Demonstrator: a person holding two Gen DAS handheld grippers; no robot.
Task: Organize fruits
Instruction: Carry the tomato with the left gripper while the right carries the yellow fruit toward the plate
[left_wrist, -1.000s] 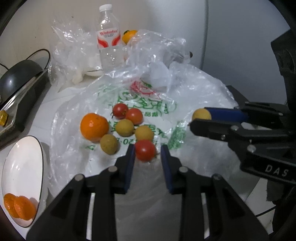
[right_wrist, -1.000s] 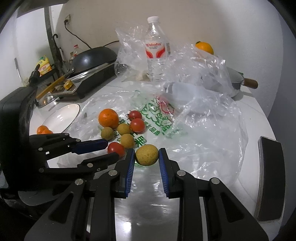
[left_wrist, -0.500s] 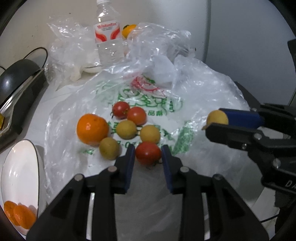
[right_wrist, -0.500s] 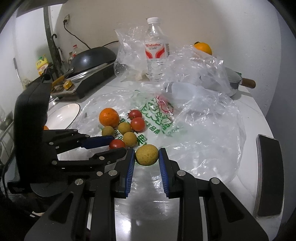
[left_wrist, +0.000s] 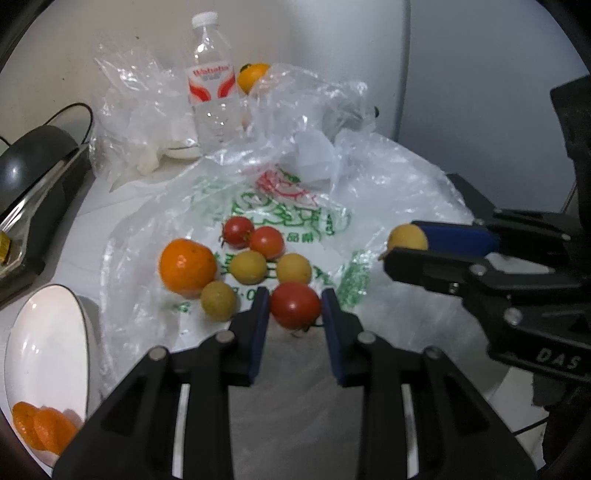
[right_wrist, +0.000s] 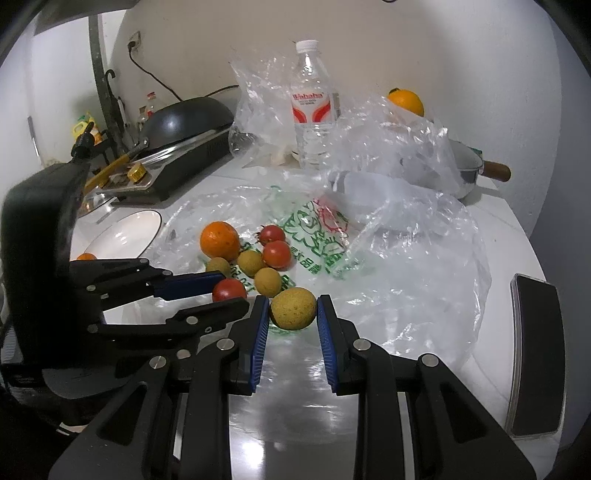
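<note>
My left gripper (left_wrist: 294, 295) is shut on a red cherry tomato (left_wrist: 294, 306), low over the printed plastic bag (left_wrist: 280, 206). In the right wrist view my right gripper (right_wrist: 292, 301) is shut on a yellow-brown round fruit (right_wrist: 293, 310); the left wrist view shows that fruit (left_wrist: 406, 238) at the right. On the bag lie an orange (left_wrist: 187, 267), two more tomatoes (left_wrist: 238, 231) and three yellow-brown fruits (left_wrist: 250, 267). A white bowl (left_wrist: 44, 350) at the lower left holds orange pieces (left_wrist: 44, 430).
A water bottle (left_wrist: 212, 96), crumpled clear bags (right_wrist: 399, 147) and another orange (right_wrist: 405, 102) stand at the back. A black wok on a stove (right_wrist: 184, 122) is at the left, a pan with a wooden handle (right_wrist: 495, 171) at the right. A phone (right_wrist: 535, 354) lies near the table's right edge.
Both grippers keep their hold on their fruits. The left gripper has shifted slightly in the right wrist view. The fruits on the bag lie as before.
</note>
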